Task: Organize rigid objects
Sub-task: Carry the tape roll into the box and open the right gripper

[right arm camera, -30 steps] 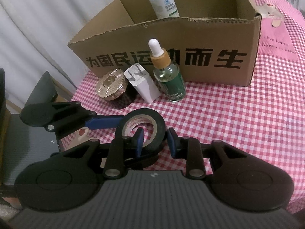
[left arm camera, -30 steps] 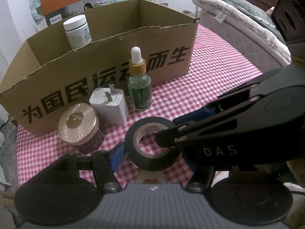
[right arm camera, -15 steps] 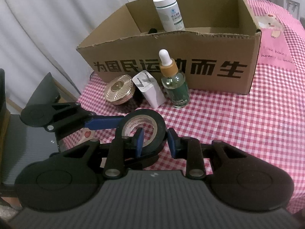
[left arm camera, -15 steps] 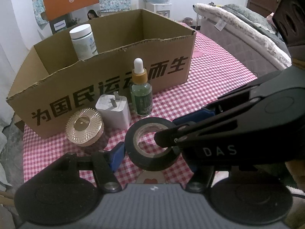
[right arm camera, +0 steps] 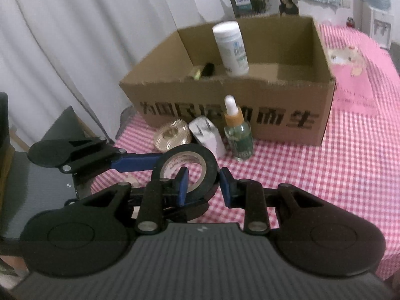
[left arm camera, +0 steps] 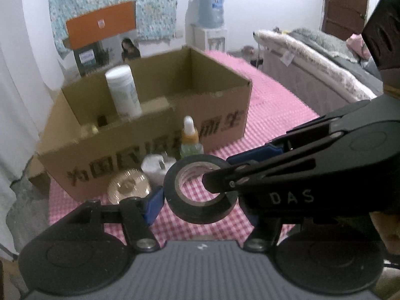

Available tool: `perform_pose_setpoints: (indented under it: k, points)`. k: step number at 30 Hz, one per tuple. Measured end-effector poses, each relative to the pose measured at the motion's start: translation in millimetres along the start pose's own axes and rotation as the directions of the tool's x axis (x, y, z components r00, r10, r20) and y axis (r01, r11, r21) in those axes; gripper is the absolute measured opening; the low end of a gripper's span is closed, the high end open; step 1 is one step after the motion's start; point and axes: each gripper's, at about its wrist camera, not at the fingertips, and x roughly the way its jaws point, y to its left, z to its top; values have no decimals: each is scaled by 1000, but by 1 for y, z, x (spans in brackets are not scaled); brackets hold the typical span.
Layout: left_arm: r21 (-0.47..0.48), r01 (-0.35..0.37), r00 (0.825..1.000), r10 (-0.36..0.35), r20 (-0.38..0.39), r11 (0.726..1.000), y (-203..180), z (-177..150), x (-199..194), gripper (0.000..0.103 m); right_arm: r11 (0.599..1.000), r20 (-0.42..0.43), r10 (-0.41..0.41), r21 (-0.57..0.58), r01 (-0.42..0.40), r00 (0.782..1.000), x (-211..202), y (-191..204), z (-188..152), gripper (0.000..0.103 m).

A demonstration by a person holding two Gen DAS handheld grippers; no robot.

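My right hand-held gripper (right arm camera: pixel 203 185) is nearly closed, clamped on the wall of the black tape roll (right arm camera: pixel 186 172): one blue pad sits inside the roll's hole, the other against its outer face. My left hand-held gripper (left arm camera: pixel 197 200) stands about half open around the same roll, its left blue pad against the roll's outer wall; its other finger is hidden behind the right gripper's arm, so from that side I cannot tell whether it presses. The right wrist view fills this in a little: a long blue finger (right arm camera: pixel 136 162) of the left gripper reaches in from the left and meets the roll's rim. The roll hangs clear of the counter (right arm camera: pixel 325 175) with its pink checked cloth.

Just beyond the roll, in a row before the box, stand a gold ridged round lid or jar (right arm camera: pixel 172 135), a white plug adapter (right arm camera: pixel 206 135) with its prongs up, and an upright green dropper bottle (right arm camera: pixel 237 130) with a white bulb. From the left wrist view the roll covers the lower part of the adapter and the bottle; the right wrist view shows all three whole.

Behind them is the open cardboard box (right arm camera: pixel 312 115) with black lettering on its front. Inside stands a tall white bottle (right arm camera: pixel 231 48), and the right view picks out small dark and yellowish items (right arm camera: pixel 203 71) on the box floor, too blurred to name. Only the left wrist view shows the bed (left arm camera: pixel 312 67) to the right, a water dispenser (left arm camera: pixel 210 30) by the far wall and a brown door (left arm camera: pixel 346 5); only the right shows the white curtain (right arm camera: pixel 75 37).
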Motion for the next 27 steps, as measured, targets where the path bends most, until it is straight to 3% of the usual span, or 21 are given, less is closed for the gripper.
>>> perform_pose_setpoints:
  k: [10,15,20,27]
  points:
    - [23,-63,989,59,138,998,16,44,-34,67,996,128,20,-89,-9,992,-30,19,51,28]
    - [32,-75,986,70,152,997,31,75,-30,67,993,152,34,-118,-16,988,-31,17,87,28]
    - [14,-42,996,41,82,999,54,103,0,67,993,97,40,-113,-29,994,-11,5,126,28]
    - [-26,13,994,-16,-110,1000,89,132,78,67,997,-109,50,-45,-55,993,59,-33,176,29]
